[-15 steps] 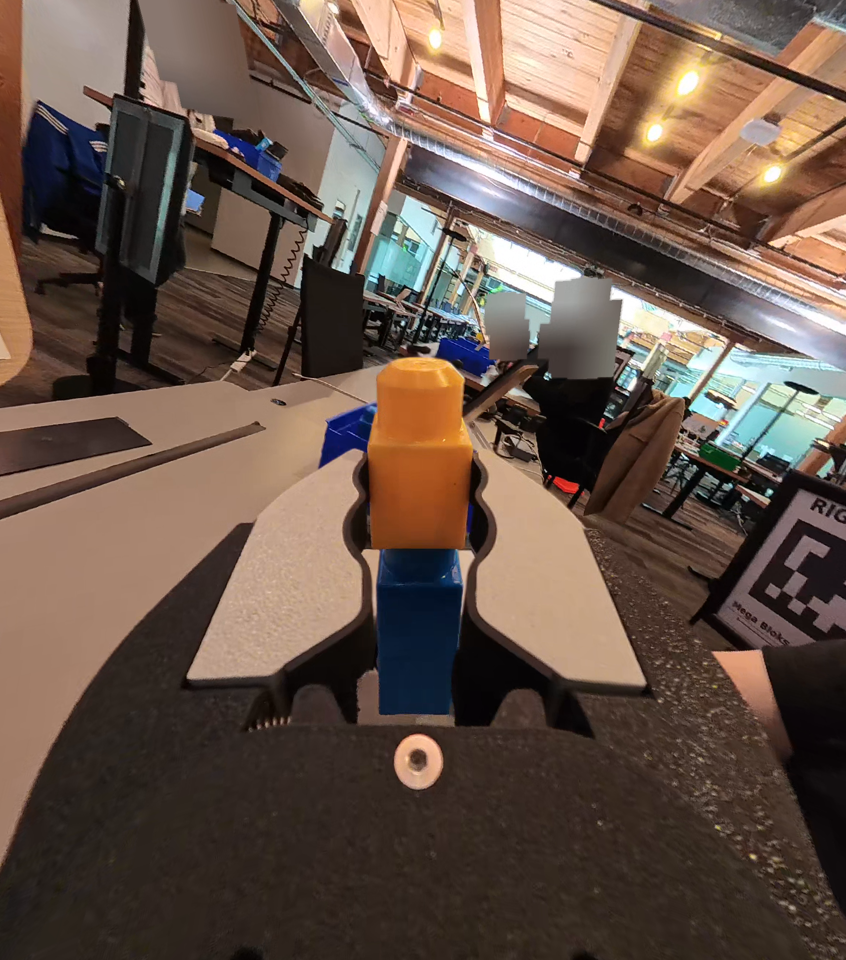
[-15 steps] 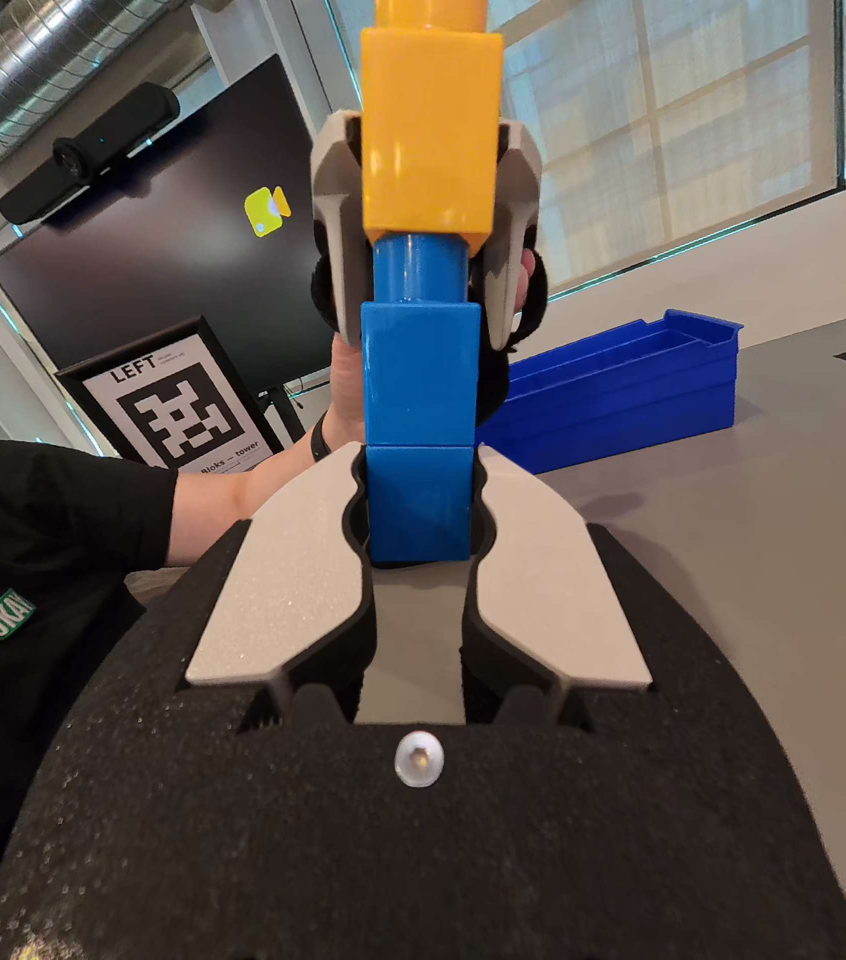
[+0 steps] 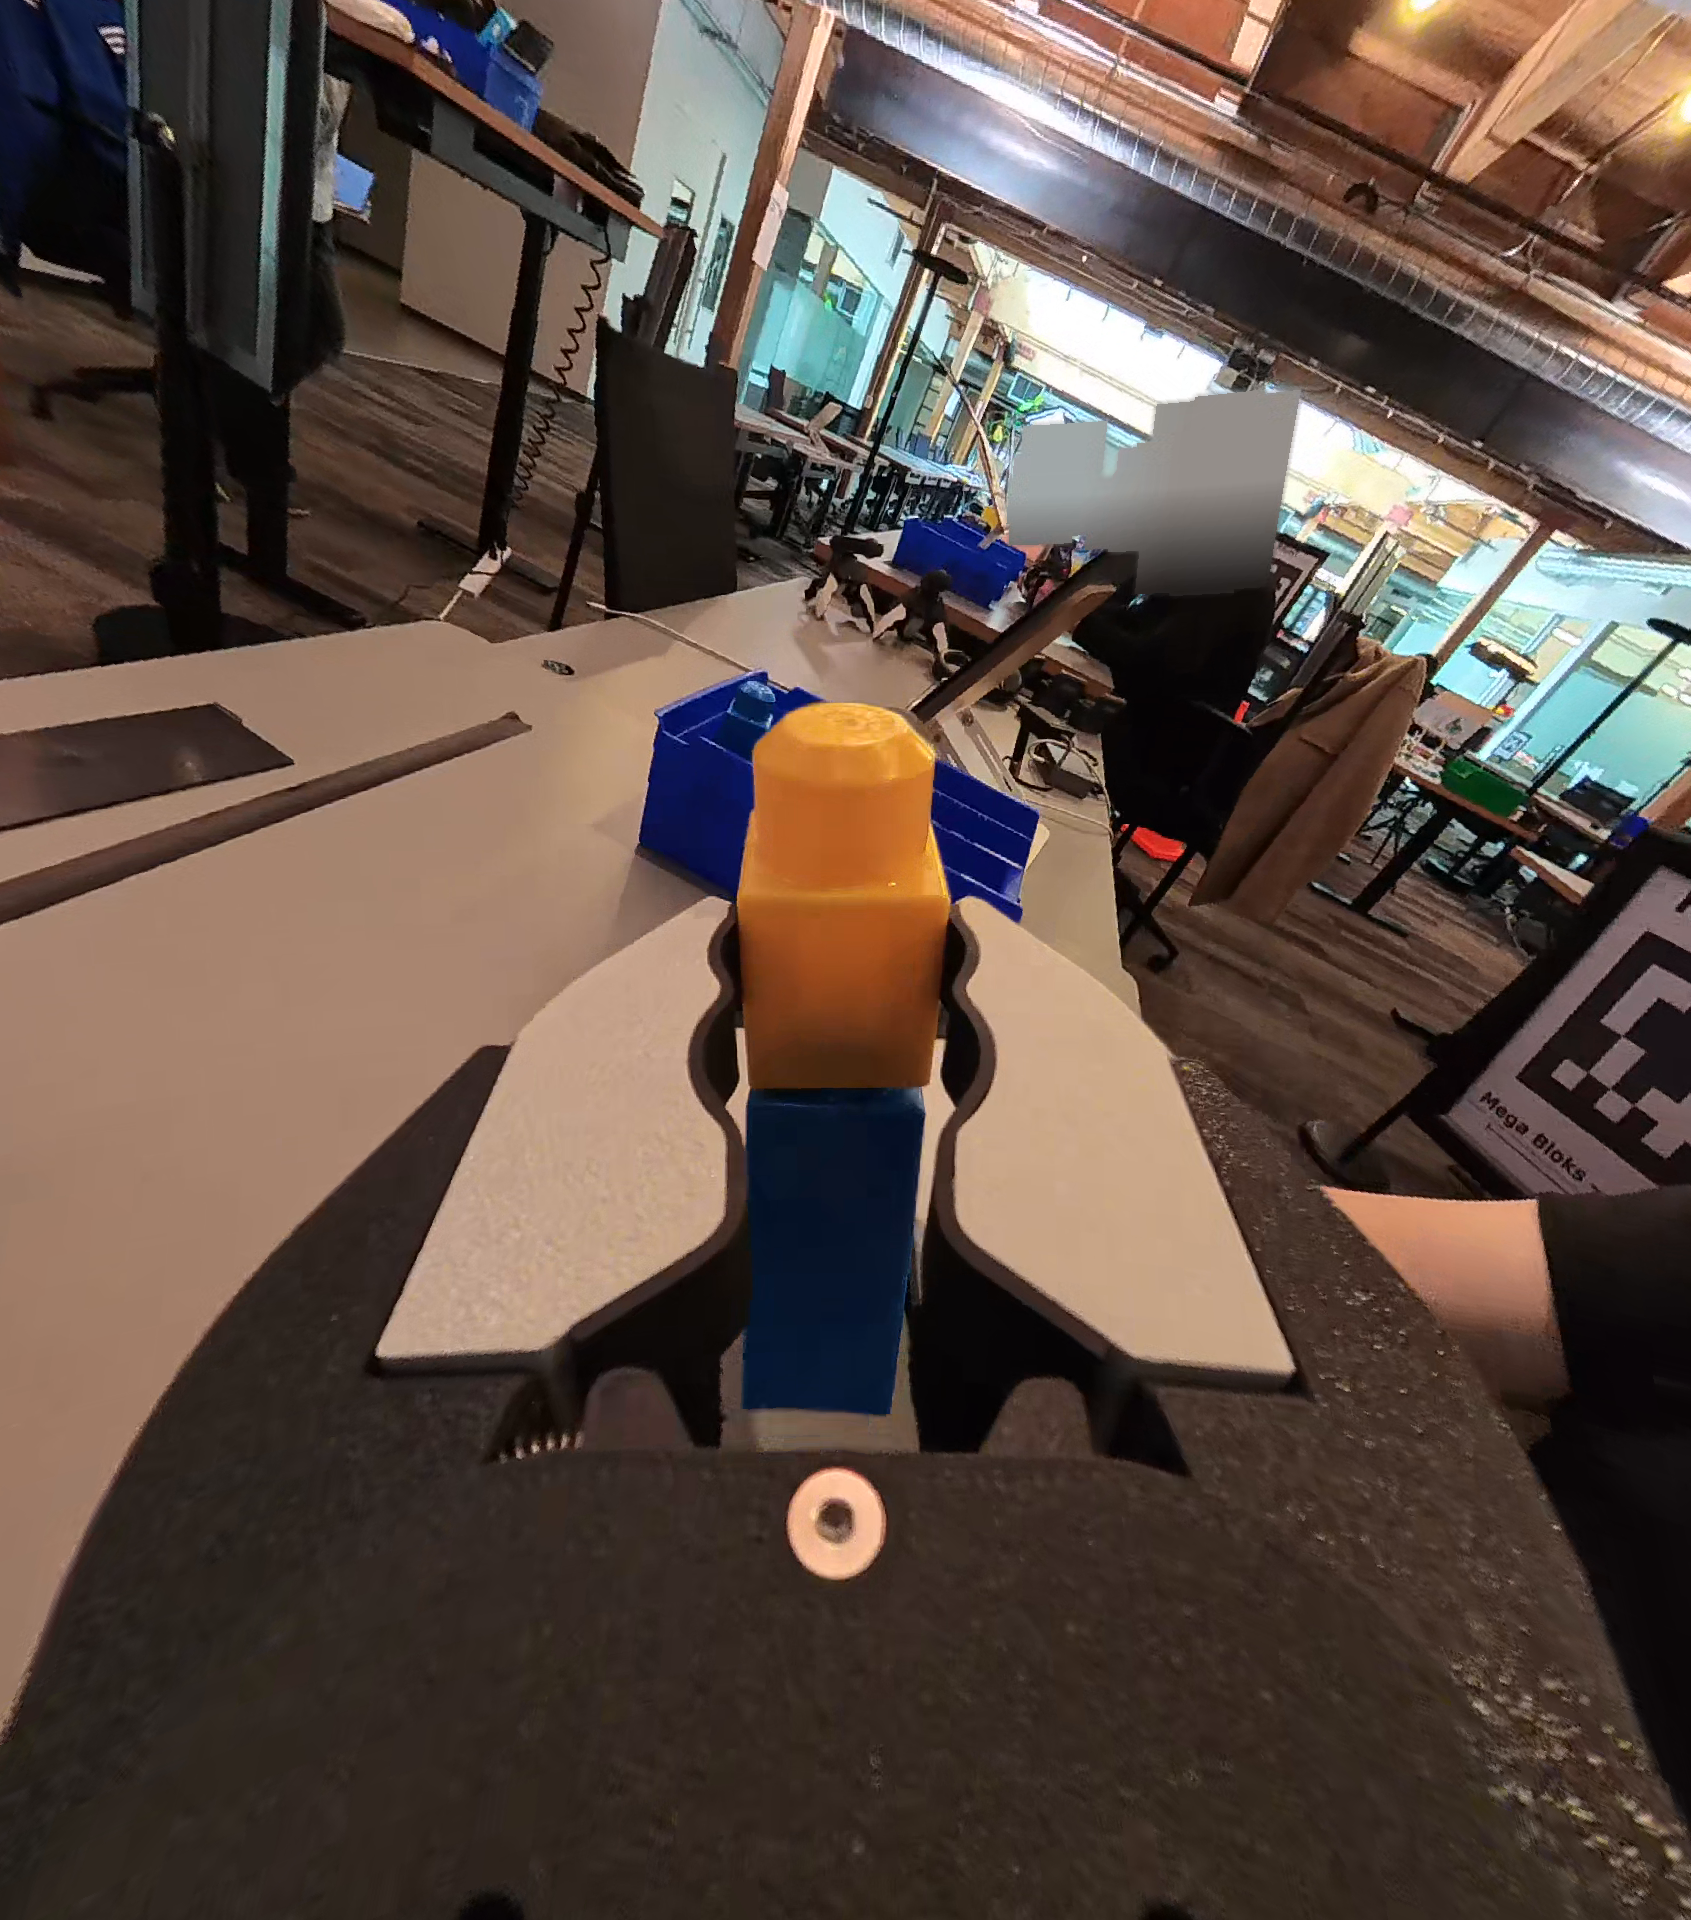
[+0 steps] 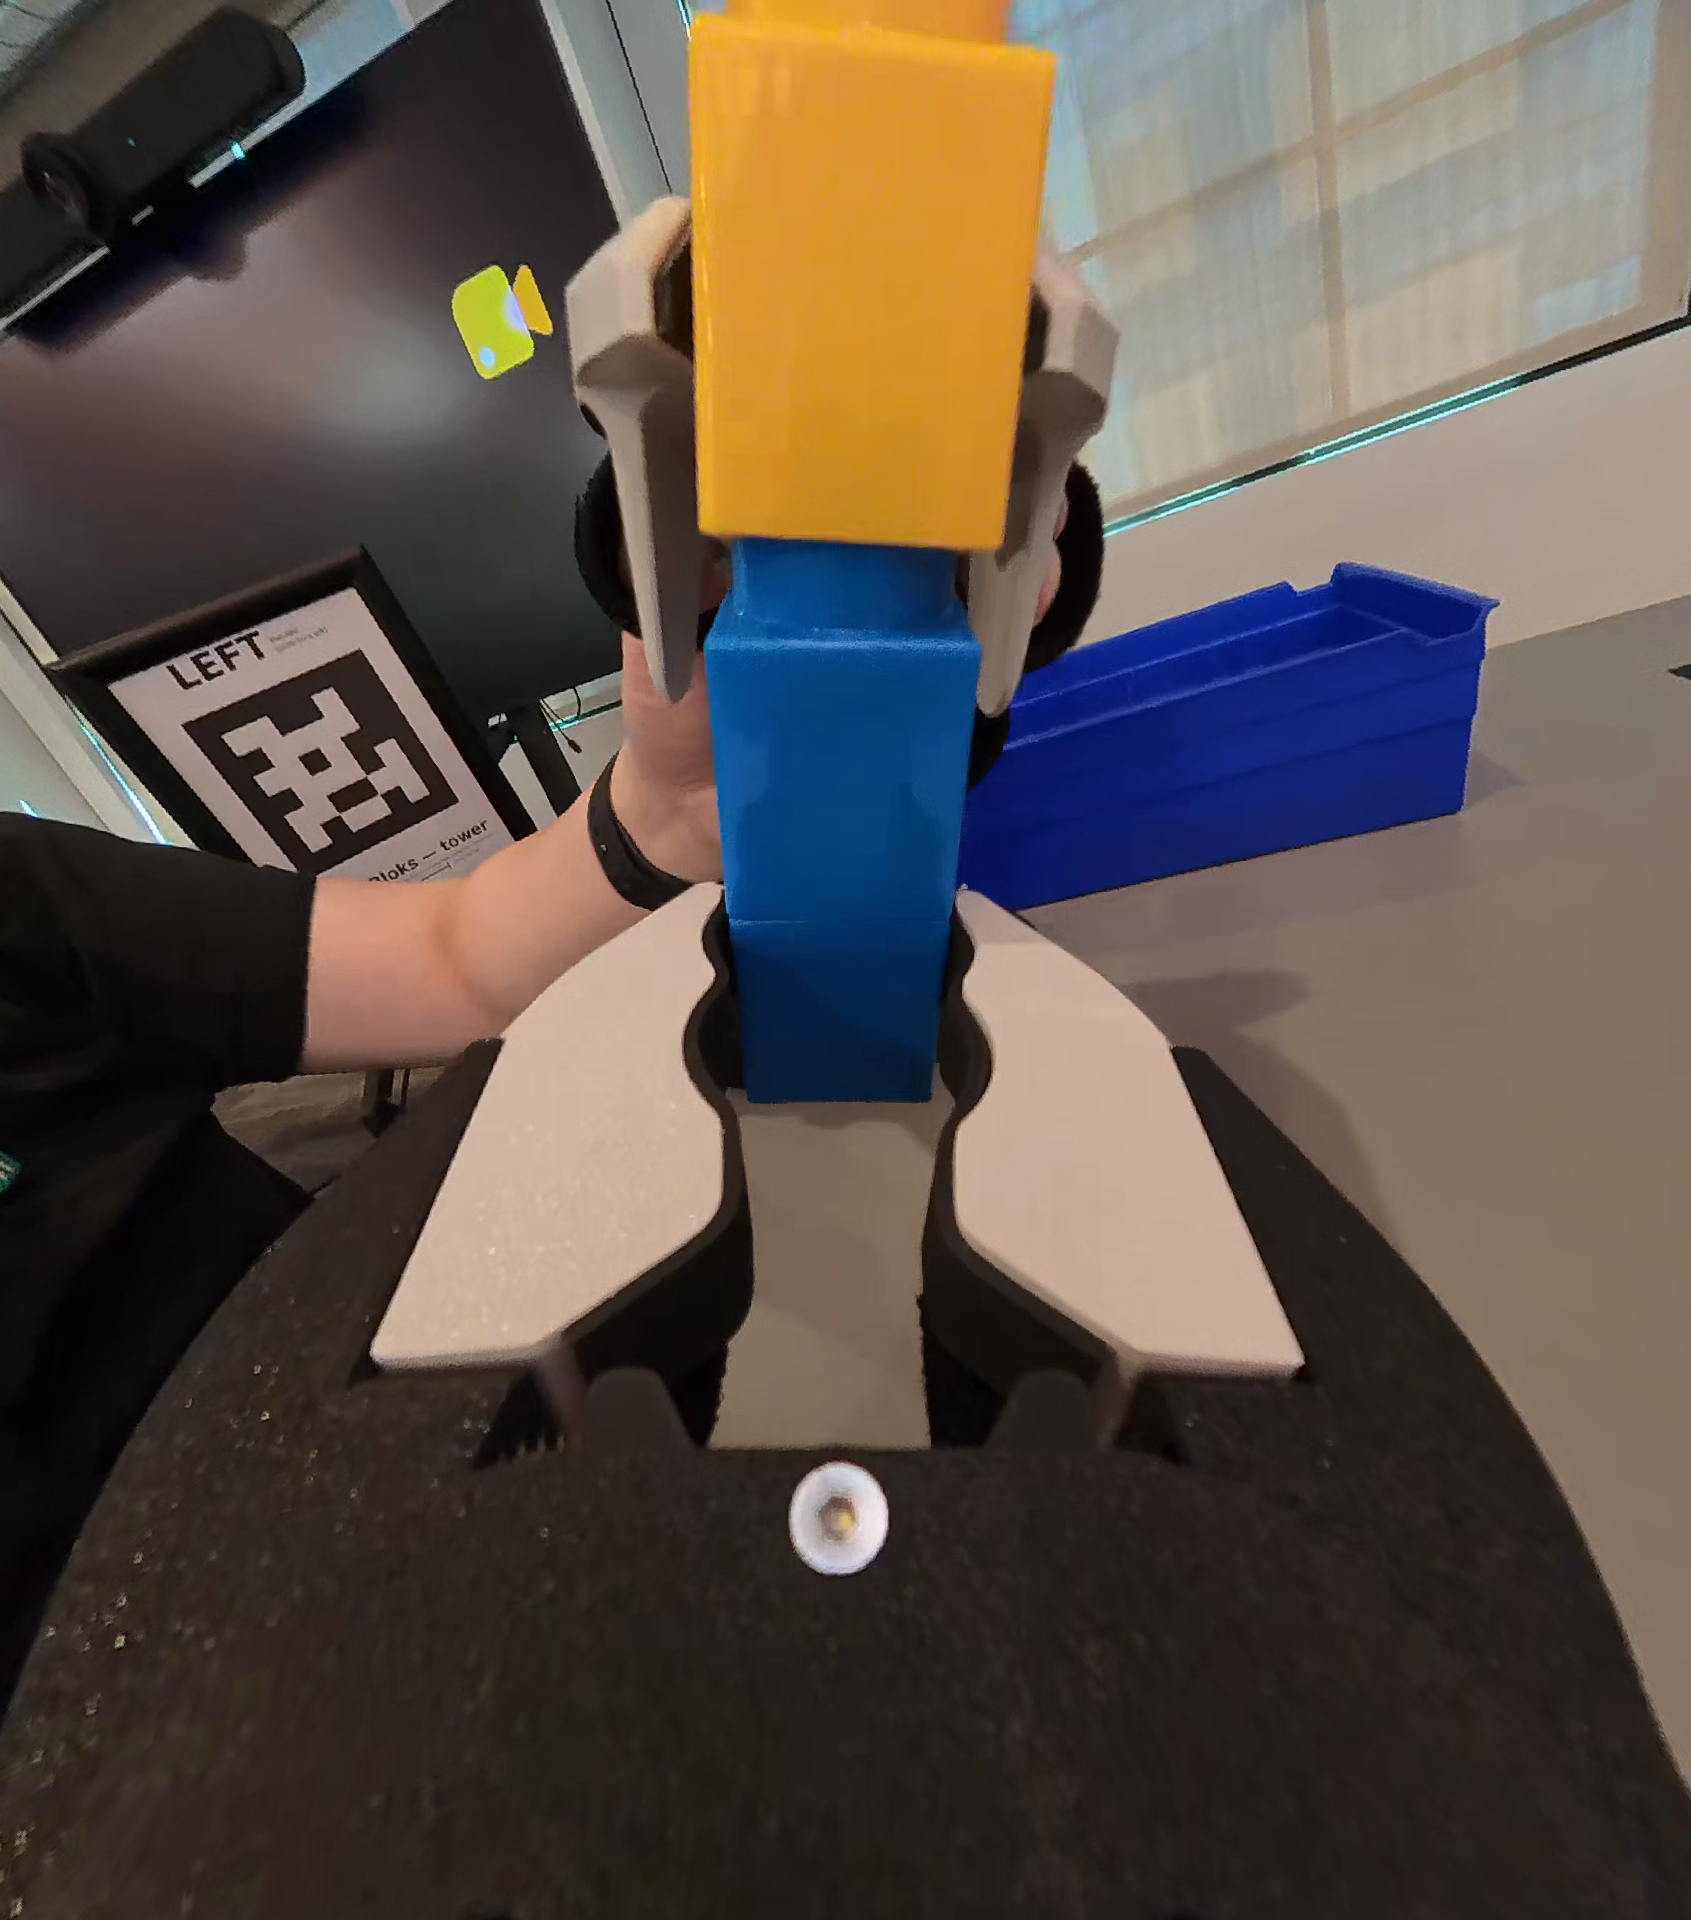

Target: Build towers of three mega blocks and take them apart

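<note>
Left wrist view: left tool (image 3: 836,997) clamped on orange block (image 3: 839,935), blue block (image 3: 825,1247) beneath, blue bin (image 3: 695,821) behind on grey counter (image 3: 145,1018), framed marker sign (image 3: 1651,1049) right; right wrist view: right tool (image 4: 836,997) clamped on bottom blue block (image 4: 836,1008), tower held above counter, view beyond blocked by tower, wall screen (image 4: 228,364) behind.
</note>
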The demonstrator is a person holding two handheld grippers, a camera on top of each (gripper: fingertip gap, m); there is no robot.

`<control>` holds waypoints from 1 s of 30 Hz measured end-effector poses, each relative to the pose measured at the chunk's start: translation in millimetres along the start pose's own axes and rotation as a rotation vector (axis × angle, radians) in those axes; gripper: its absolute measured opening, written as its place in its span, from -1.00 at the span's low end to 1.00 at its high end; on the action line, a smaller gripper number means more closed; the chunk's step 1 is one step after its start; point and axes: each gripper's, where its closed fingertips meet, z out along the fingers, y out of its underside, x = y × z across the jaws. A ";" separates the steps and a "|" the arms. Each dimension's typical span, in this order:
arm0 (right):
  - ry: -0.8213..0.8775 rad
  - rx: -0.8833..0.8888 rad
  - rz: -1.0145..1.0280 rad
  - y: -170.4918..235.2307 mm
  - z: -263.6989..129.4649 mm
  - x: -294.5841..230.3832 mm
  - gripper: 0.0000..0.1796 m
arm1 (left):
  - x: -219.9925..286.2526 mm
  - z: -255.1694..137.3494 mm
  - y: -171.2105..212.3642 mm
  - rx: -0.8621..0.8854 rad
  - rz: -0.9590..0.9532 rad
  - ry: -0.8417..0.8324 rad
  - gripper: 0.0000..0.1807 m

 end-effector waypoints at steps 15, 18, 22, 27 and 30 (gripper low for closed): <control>0.030 -0.111 -0.025 11.4 -1.4 1.2 -0.61 | -1.8 -13.8 13.9 -0.120 0.097 -0.034 -0.56; 0.033 -0.134 -0.022 15.9 0.7 1.8 -0.61 | -1.2 -10.5 16.2 -0.114 0.088 -0.017 -0.49; 0.026 -0.132 -0.024 15.9 0.5 0.9 -0.61 | -0.4 -8.6 16.4 -0.105 0.055 0.011 -0.57; -0.010 -0.091 0.035 14.6 2.9 0.2 -0.60 | -3.9 -9.7 16.7 -0.133 0.043 -0.007 -0.57; -0.034 -0.032 0.082 8.2 7.1 -1.2 -0.55 | -2.0 -9.8 13.7 -0.117 0.028 0.005 -0.57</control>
